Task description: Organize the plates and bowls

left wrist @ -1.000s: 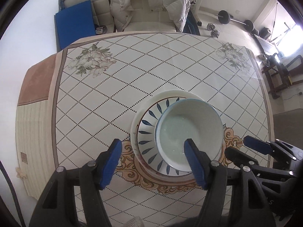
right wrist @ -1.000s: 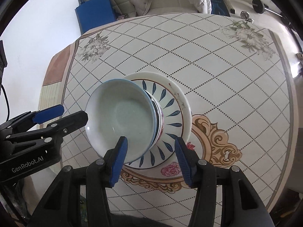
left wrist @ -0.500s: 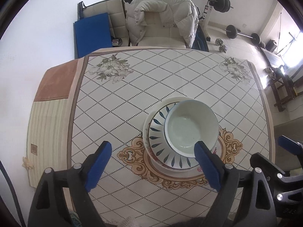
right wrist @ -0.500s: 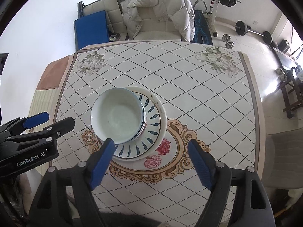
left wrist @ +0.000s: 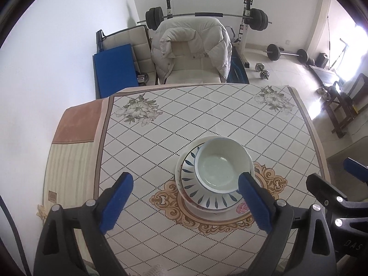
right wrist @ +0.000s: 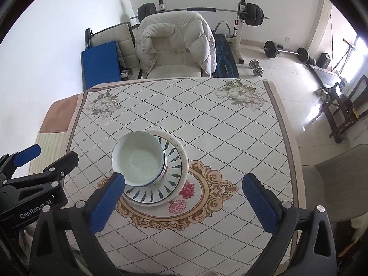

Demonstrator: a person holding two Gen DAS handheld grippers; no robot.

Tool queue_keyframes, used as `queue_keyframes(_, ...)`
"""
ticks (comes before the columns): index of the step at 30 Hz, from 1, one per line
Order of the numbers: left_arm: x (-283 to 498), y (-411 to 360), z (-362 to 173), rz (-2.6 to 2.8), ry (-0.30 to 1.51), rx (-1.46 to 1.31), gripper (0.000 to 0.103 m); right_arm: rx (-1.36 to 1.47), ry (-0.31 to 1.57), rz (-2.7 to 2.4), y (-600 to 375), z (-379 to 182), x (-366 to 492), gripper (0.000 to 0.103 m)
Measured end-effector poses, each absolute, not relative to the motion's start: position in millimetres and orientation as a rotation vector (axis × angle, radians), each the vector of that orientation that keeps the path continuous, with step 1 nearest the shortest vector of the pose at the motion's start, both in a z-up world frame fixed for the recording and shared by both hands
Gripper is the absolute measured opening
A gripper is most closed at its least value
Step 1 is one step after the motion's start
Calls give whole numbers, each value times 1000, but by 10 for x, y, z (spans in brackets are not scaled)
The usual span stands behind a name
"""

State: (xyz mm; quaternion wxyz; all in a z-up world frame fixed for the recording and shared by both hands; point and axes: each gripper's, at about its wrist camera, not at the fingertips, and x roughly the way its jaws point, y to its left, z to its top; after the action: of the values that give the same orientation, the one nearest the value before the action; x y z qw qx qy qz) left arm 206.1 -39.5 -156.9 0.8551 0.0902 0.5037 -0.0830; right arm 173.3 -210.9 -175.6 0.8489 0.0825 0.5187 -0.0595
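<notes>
A white bowl [left wrist: 224,163] sits on a blue-leaf patterned plate [left wrist: 207,197], which rests on a white plate [left wrist: 178,174] in the middle of the table [left wrist: 207,115]. My left gripper [left wrist: 185,179] hangs above and short of the stack, open, touching nothing. In the right wrist view the bowl [right wrist: 138,158] and the patterned plate [right wrist: 171,161] lie left of centre. My right gripper [right wrist: 184,178] is above the stack with its jaws opening and nothing between them. Each gripper shows at the edge of the other's view: the left gripper [right wrist: 43,163], the right gripper [left wrist: 333,184].
The table carries a diamond-patterned cloth with flower prints at its far corners. Behind it stands a chair draped with a white jacket [left wrist: 195,53], with a blue mat [left wrist: 115,69] to its left. A barbell rack [left wrist: 207,15] and dumbbells [left wrist: 263,70] stand further back.
Both grippers have opened wide and lifted up and back from the stack. The white bowl stays on the plates, free of both.
</notes>
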Motion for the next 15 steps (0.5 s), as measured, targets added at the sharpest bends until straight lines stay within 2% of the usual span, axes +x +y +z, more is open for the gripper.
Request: queue_keyframes(15, 1317, -451, -925, -89, 969, 129, 94, 184, 973, -71, -2256, -1066, 1054, 103)
